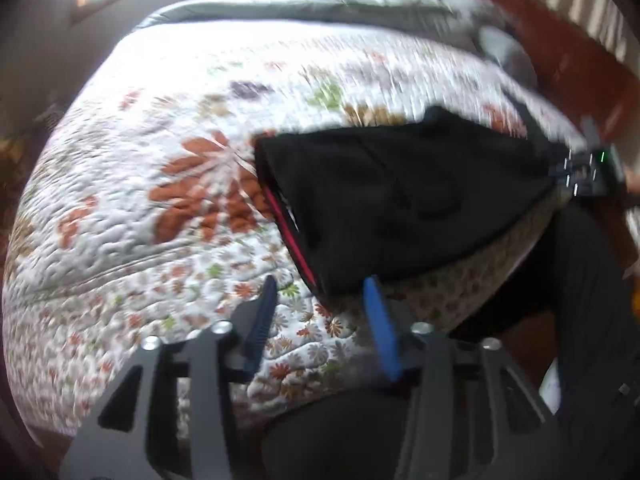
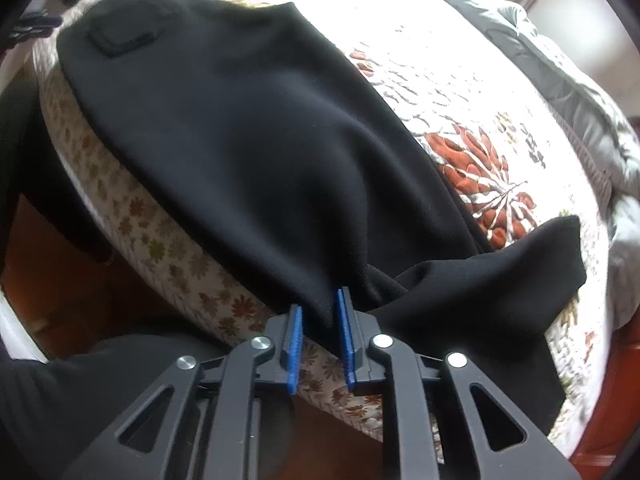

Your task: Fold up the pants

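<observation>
The right gripper (image 2: 318, 308) sits at the near edge of the bed, its blue-padded jaws set narrowly apart with a gathered bunch of the black fabric pants (image 2: 248, 140) lying between them. The cloth touches the right pad, but a sliver of gap shows at the left one, so I cannot tell whether the grip is firm or just closing. From this pinch point the garment runs away and to the left across the white quilted bedspread with rust-red and green flowers (image 2: 472, 100), ending at a sewn patch pocket (image 2: 124, 40) near the far left; one loose flap spills off to the right.

The left gripper (image 1: 320, 292) hangs open, its jaws wide and empty, just short of the pants' near left corner, where a red stripe (image 1: 288, 232) edges the cloth. In this blurred view the pants (image 1: 400, 200) stretch rightward along the bed's front edge toward the other gripper (image 1: 588, 168).

So the long axis lies side to side between the two hands, and the left one is nearer the striped end. Beyond, a grey puffy duvet (image 1: 320, 4) is bunched at the far side.
</observation>
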